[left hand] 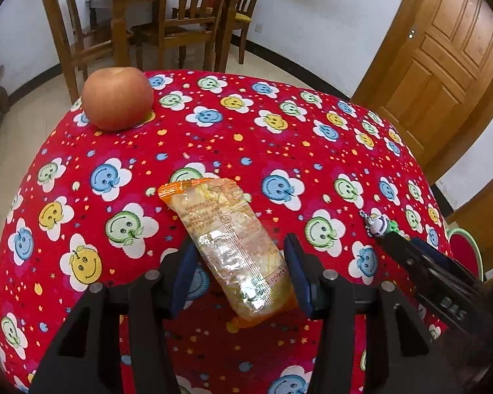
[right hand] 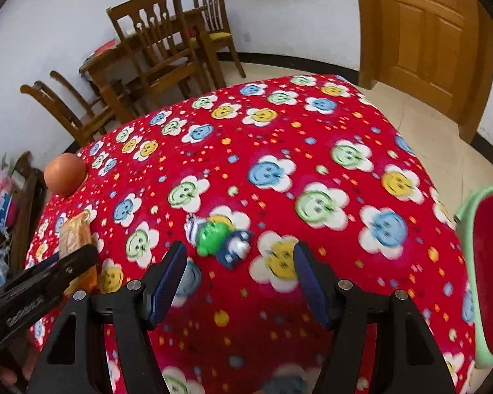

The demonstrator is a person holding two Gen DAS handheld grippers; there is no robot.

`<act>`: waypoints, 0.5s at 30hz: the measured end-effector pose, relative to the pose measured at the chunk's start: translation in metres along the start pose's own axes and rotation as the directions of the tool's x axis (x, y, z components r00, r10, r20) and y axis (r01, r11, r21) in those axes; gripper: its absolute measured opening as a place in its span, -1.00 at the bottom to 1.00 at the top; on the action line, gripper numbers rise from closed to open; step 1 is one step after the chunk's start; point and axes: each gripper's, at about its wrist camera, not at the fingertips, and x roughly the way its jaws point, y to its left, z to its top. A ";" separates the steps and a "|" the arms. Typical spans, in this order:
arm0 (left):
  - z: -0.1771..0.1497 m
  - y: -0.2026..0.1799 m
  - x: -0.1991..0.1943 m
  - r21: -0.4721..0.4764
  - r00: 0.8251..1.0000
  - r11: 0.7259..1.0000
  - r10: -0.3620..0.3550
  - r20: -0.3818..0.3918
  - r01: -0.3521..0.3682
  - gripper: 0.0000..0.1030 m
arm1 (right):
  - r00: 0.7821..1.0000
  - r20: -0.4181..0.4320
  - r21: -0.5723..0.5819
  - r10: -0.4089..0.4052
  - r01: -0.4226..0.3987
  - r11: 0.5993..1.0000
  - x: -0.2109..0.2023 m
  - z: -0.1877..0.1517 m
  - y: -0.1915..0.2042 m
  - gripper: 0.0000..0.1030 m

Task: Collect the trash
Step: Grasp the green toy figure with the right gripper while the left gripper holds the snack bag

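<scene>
A clear snack packet [left hand: 233, 236] with orange ends sits between the fingers of my left gripper [left hand: 241, 262]. Both pads press on its sides, and its far end slopes away over the red flowered tablecloth [left hand: 279, 138]. The right wrist view shows the same packet [right hand: 75, 233] at the left table edge, with the left gripper [right hand: 82, 256] on it. My right gripper [right hand: 240, 262] hangs open over the cloth with nothing between its fingers. A small green and blue toy keychain [right hand: 220, 239] lies just ahead of it. The left wrist view shows that keychain [left hand: 381, 225] at the tip of the right gripper [left hand: 401, 246].
An apple [left hand: 118, 98] rests at the far left corner of the table. A watermelon-shaped bin [right hand: 489, 262], green rim and red inside, stands off the table's right edge. Wooden chairs [right hand: 157, 52], a wooden table and a wooden door [right hand: 424, 32] stand beyond.
</scene>
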 end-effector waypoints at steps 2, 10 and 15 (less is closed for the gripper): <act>0.001 0.003 0.001 -0.009 1.000 1.000 -0.007 -0.002 0.007 0.03 | 1.000 0.007 -0.014 0.001 -0.001 1.000 0.003 0.001 0.005 0.32; 0.000 -0.004 -0.003 0.007 1.000 1.000 -0.022 0.007 0.022 0.03 | 1.000 0.027 -0.059 -0.005 0.007 0.998 0.002 -0.002 0.010 -0.10; -0.002 -0.016 -0.008 0.043 0.999 0.999 -0.026 0.029 0.025 0.03 | 0.999 0.024 -0.020 0.027 -0.027 0.999 -0.005 -0.006 0.002 -0.11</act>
